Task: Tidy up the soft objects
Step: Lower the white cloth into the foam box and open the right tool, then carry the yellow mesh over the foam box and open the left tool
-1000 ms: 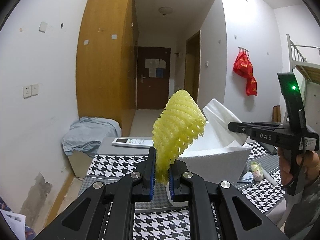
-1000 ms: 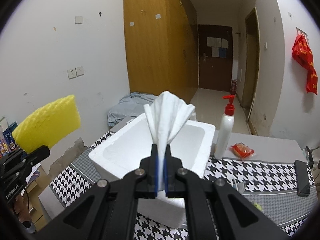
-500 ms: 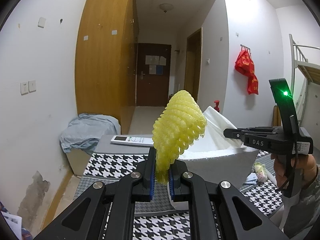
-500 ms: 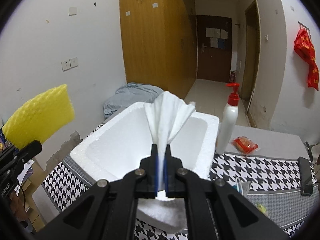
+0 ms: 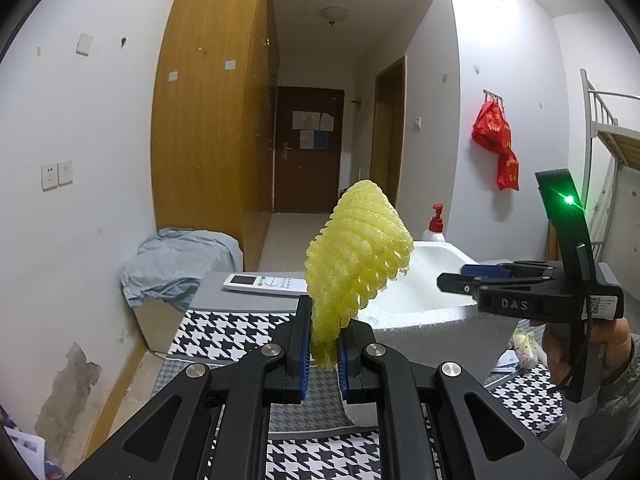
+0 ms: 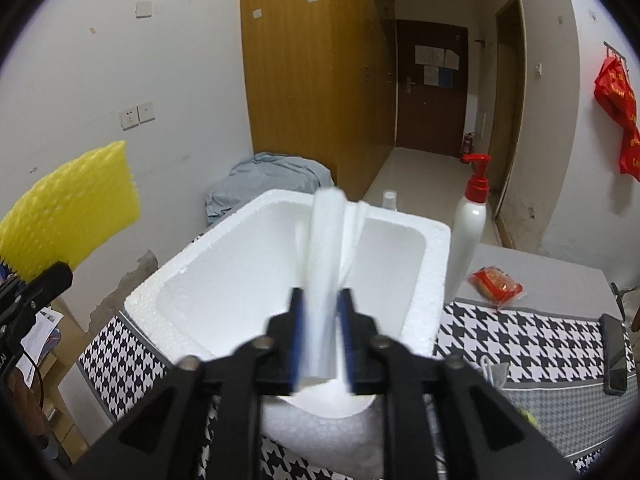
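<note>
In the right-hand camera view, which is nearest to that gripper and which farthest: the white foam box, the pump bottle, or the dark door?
From the right gripper:
1. White foam box, right under and ahead of the fingers.
2. Pump bottle, just behind the box's far right corner.
3. Dark door, farthest, at the corridor's end.

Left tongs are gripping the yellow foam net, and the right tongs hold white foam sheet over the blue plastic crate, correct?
Not quite: in the right wrist view the container under the right tongs and white foam sheet is a white styrofoam box. Left tongs do grip the yellow foam net.
</note>
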`<state>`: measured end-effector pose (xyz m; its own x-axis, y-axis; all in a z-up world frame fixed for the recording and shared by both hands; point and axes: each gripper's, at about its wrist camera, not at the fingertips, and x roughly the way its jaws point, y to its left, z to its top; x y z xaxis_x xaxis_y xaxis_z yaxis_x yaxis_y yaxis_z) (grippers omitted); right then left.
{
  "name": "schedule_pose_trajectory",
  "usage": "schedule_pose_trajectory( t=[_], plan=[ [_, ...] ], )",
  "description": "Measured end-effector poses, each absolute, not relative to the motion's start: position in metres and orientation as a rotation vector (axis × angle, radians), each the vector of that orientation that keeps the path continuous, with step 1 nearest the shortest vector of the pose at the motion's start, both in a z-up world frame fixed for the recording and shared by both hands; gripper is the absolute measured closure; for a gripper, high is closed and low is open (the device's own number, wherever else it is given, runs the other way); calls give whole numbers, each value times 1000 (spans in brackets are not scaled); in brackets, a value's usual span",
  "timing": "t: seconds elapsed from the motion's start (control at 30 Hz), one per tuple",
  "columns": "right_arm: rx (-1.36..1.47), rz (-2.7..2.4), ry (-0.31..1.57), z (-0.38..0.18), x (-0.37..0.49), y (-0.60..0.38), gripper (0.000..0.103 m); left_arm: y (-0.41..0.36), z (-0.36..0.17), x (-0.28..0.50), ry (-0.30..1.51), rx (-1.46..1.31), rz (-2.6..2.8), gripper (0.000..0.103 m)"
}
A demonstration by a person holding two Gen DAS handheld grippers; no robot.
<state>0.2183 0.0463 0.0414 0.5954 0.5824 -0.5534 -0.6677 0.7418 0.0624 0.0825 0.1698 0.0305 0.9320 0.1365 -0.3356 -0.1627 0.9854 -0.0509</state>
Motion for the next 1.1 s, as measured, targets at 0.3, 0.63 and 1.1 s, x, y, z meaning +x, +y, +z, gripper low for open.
schedule_pose_trajectory(
  t=[0.3,0.63,1.1],
  plan=[
    [-133,744,546,48,209,39,29,169,32,86,344,-85,147,91],
    [-119,721,511,55,205,19,29,163,38,90,338,-79,125,91],
    [-88,619,500,54,202,-30,29,144,45,104,347,-70,61,91]
  ],
)
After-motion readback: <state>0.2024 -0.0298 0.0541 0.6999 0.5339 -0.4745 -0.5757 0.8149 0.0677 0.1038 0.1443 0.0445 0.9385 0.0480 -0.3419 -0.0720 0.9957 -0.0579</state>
